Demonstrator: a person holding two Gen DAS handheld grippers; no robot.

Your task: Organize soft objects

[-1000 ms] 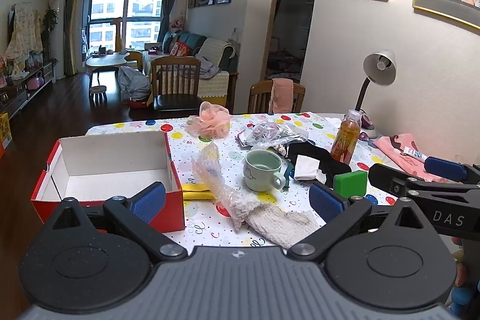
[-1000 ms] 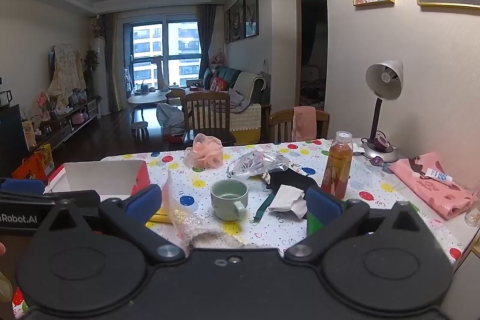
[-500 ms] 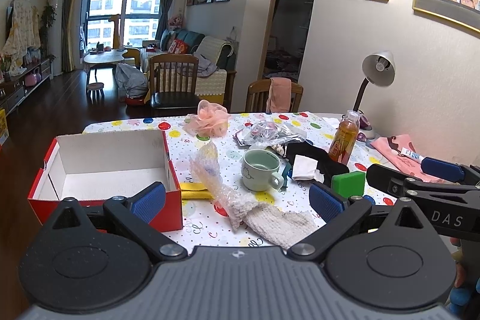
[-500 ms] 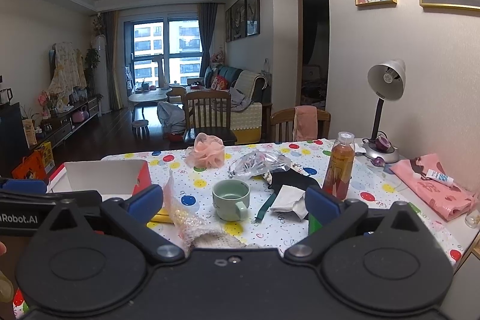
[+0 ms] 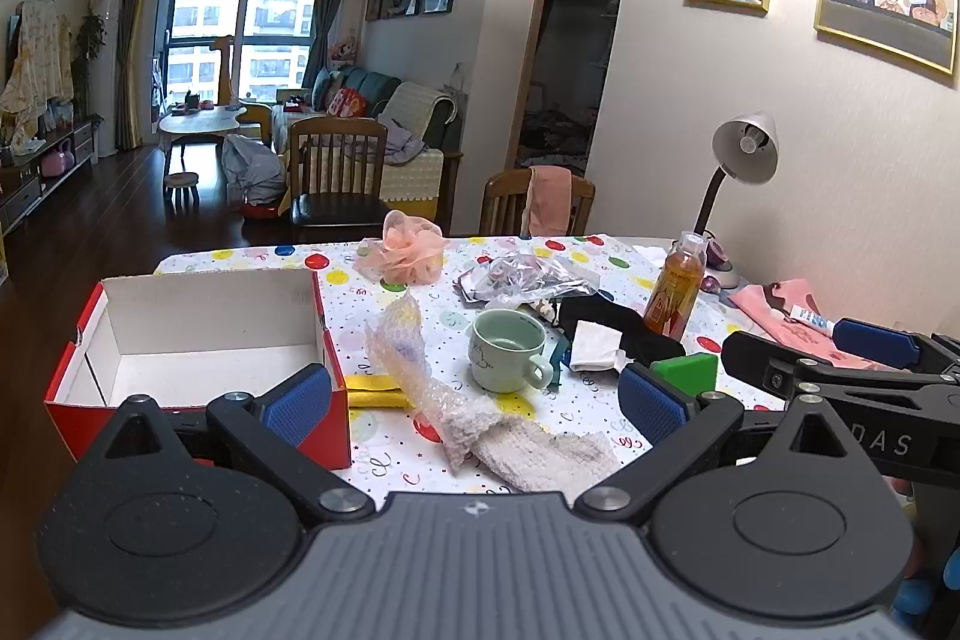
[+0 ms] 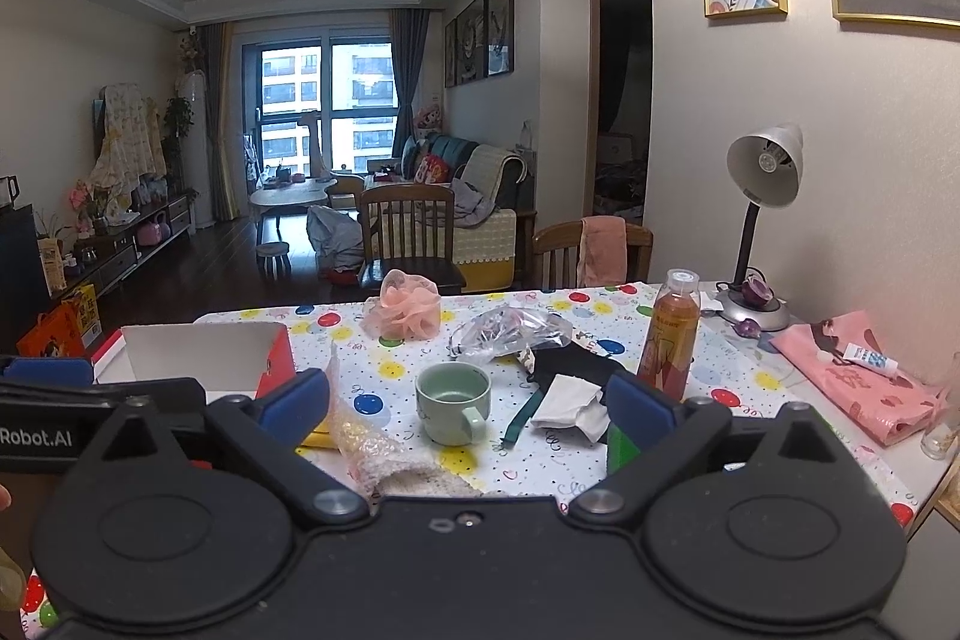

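Both the left gripper [image 5: 474, 394] and right gripper [image 6: 468, 403] hover spread wide, holding nothing. Nearest lies the cloth [image 5: 540, 454], wrapped with bubble wrap [image 5: 402, 340] just right of the box [image 5: 198, 340]; the loofah [image 5: 408, 250] sits beyond. The box looks empty, so sorting seems unstarted. Its front interior is hidden.

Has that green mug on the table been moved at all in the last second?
No. The green mug sits in the same spot, between the bubble wrap and the white tissue; only the camera shifted.

Red box [image 5: 198, 340] open-topped and empty, mug [image 5: 507, 349], bottle [image 5: 675, 292] and green block [image 5: 687, 370] crowding table centre
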